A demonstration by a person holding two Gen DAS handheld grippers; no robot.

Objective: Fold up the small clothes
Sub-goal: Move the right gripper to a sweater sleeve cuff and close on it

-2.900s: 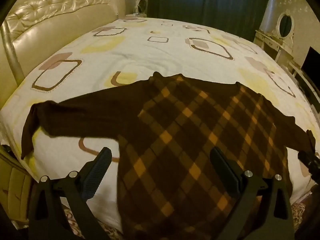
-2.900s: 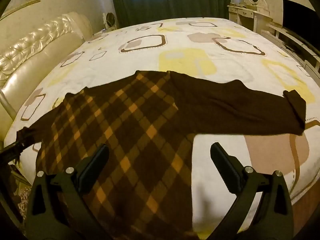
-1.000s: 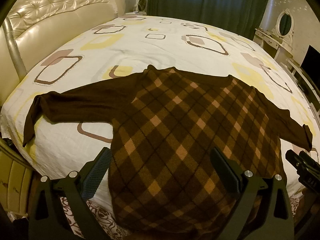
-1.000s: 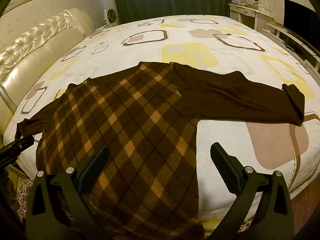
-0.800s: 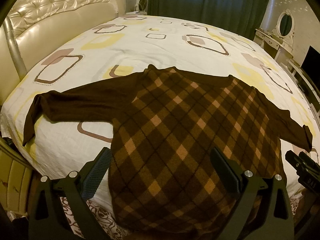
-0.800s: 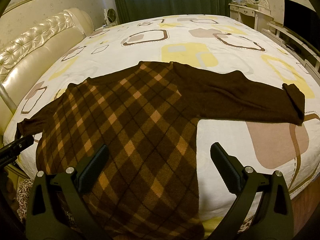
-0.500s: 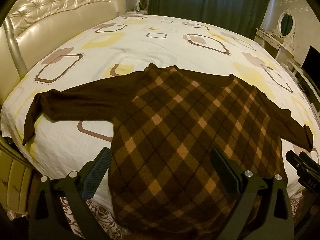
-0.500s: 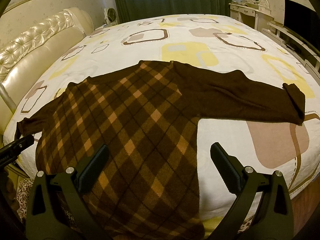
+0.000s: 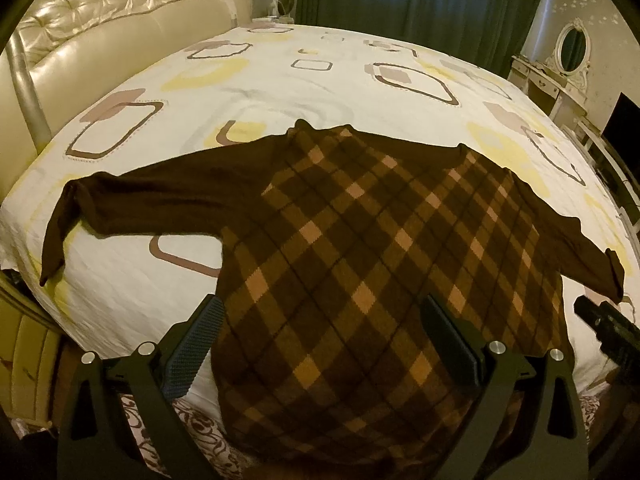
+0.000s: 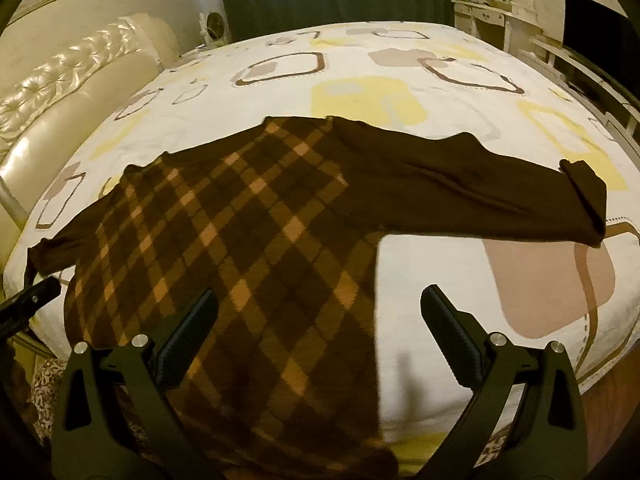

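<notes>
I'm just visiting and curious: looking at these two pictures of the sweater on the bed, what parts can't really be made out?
- The sweater's bottom hem: in both views it hangs over the near bed edge and is lost in dark shadow.
- Right gripper in the left wrist view: only a dark tip, cut off by the frame edge.
- Small round thing beside the headboard: too small to identify.

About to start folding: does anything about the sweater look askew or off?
Mostly flat, but the sweater hangs over the bed's near edge at the hem. One cuff droops off the side; the other cuff is turned back on itself. Both grippers are open, holding nothing.
</notes>
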